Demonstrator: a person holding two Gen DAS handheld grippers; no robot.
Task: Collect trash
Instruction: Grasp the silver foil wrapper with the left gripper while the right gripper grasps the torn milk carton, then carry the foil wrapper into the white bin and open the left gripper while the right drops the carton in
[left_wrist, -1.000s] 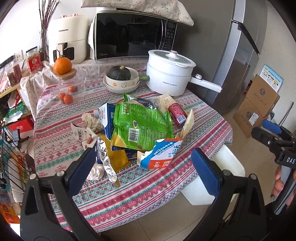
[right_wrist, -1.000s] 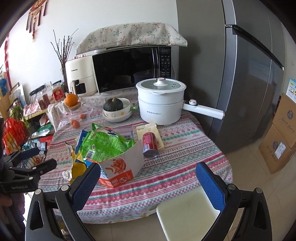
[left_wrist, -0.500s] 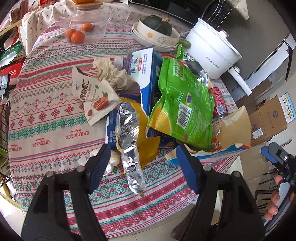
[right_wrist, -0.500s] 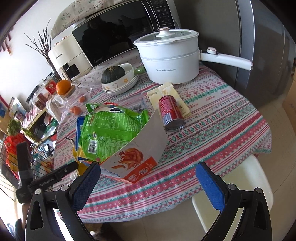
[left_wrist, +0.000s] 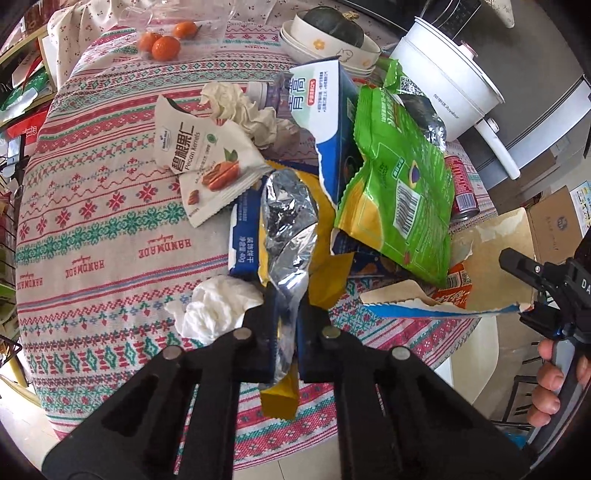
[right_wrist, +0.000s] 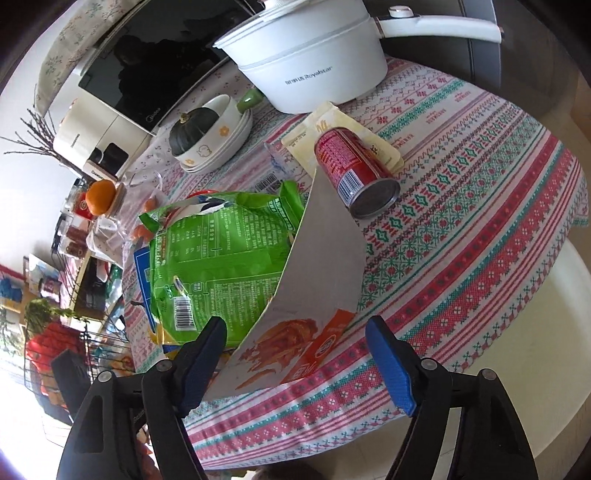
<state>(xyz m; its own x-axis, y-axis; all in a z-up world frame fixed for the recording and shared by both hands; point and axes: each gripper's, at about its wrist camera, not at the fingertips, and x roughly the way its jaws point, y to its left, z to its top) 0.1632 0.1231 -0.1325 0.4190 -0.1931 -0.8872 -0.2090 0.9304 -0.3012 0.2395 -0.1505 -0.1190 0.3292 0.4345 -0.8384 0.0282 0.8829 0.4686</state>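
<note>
A pile of trash lies on the round table with a patterned cloth (left_wrist: 92, 236). My left gripper (left_wrist: 284, 332) is shut on a yellow snack wrapper with a silver foil inside (left_wrist: 290, 225). Around it lie a white tissue (left_wrist: 218, 306), a pecan packet (left_wrist: 207, 158), a crumpled paper (left_wrist: 240, 110), a blue carton (left_wrist: 328, 110) and a green bag (left_wrist: 402, 184). My right gripper (right_wrist: 295, 354) is open, its jaws on either side of a torn cardboard box (right_wrist: 317, 280) at the table's edge. A red can (right_wrist: 354, 173) lies behind the box.
A white pot (right_wrist: 314, 62), a bowl with a squash (right_wrist: 210, 129), oranges (left_wrist: 162, 44) and a microwave (right_wrist: 155, 74) stand at the back. A white stool (right_wrist: 517, 332) is below the table's edge. A wire rack (right_wrist: 55, 350) is at the left.
My left gripper moved down to the table and shut on the foil wrapper. My right gripper moved closer to the torn cardboard box, staying open.
</note>
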